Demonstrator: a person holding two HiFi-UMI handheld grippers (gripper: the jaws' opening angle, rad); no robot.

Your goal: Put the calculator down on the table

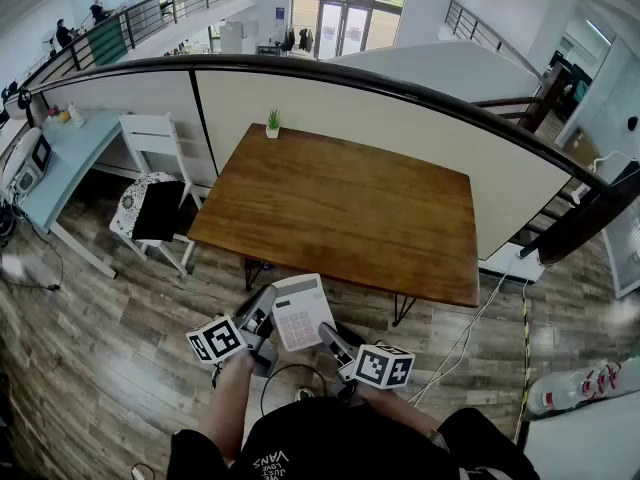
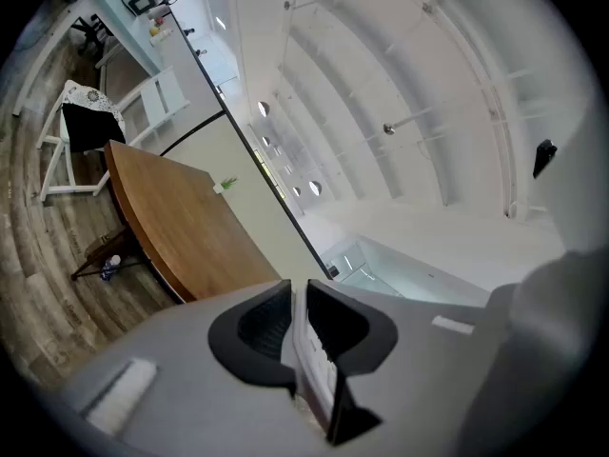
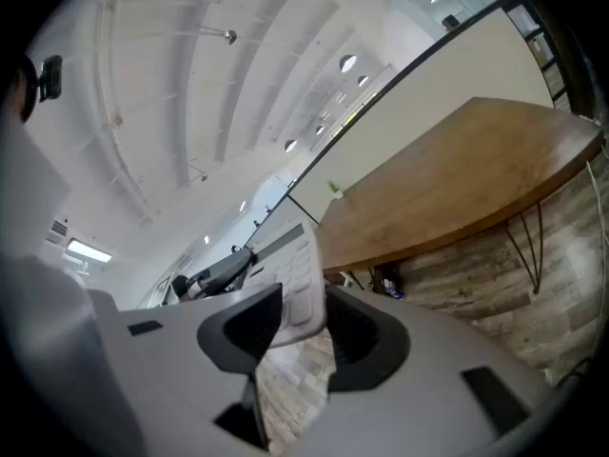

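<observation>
A white calculator point(image 1: 300, 313) hangs keys-up in the air over the wooden floor, just short of the near edge of the brown table point(image 1: 340, 208). My left gripper point(image 1: 263, 310) is shut on its left edge; in the left gripper view the thin white slab point(image 2: 314, 360) is pinched between the dark jaws of this gripper point(image 2: 297, 298). My right gripper point(image 1: 332, 336) sits at the calculator's near right corner. In the right gripper view that corner point(image 3: 290, 274) lies between the wide jaws of the gripper point(image 3: 304, 317), with floor showing beside it.
A small potted plant point(image 1: 272, 123) stands at the table's far left corner. A white chair point(image 1: 150, 198) with a dark cushion is left of the table, a pale desk point(image 1: 60, 158) beyond it. A curved partition wall point(image 1: 420, 118) backs the table. Cables point(image 1: 480, 318) trail on the floor at right.
</observation>
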